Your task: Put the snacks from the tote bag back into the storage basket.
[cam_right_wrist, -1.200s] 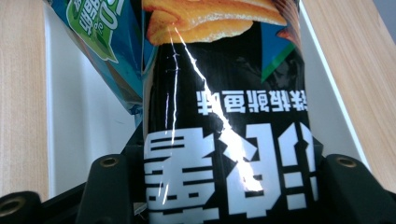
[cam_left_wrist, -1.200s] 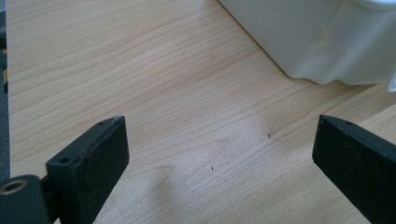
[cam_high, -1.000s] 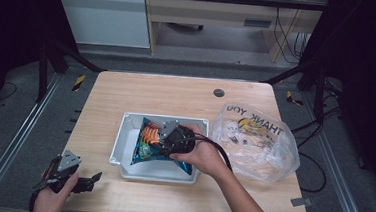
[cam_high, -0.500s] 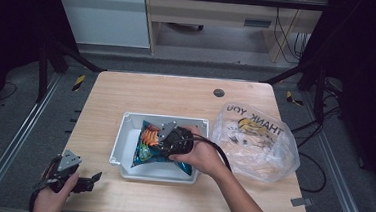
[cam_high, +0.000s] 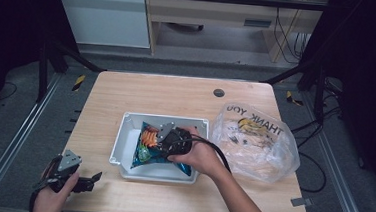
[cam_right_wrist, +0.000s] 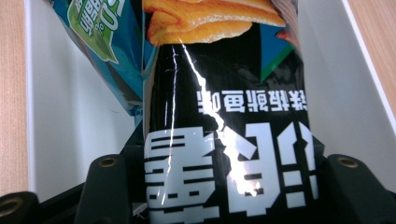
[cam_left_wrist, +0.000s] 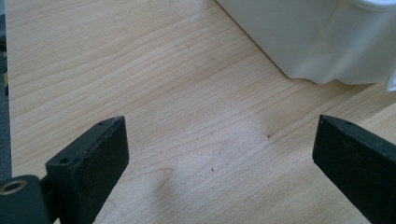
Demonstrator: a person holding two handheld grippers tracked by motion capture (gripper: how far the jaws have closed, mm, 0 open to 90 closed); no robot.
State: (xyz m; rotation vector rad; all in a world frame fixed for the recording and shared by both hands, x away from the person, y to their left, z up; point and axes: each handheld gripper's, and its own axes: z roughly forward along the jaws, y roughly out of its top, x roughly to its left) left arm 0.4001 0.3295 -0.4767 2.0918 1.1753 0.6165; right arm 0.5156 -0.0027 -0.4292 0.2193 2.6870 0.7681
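Observation:
A white bin (cam_high: 117, 151) sits mid-table holding a blue snack bag (cam_high: 145, 150). My right gripper (cam_high: 167, 140) is down inside the bin, held by a hand. In the right gripper view its jaws stand wide apart on either side of a black snack bag (cam_right_wrist: 229, 116) with white lettering and pictured chips; the gripper (cam_right_wrist: 229, 186) is open around it, and the blue bag (cam_right_wrist: 102, 42) lies to the left on the bin floor (cam_right_wrist: 70, 116). My left gripper (cam_high: 90, 179) rests open at the table's front left corner, with bare wood between its jaws (cam_left_wrist: 219, 154).
A clear plastic shopping bag (cam_high: 256, 141) printed "THANK YOU" lies to the right of the bin. The bin's outer wall (cam_left_wrist: 303, 42) stands just ahead of the left gripper. A small round hole (cam_high: 219, 93) marks the far table top.
The right hand and gripper have shifted slightly down and left inside the bin. The left gripper has stayed put.

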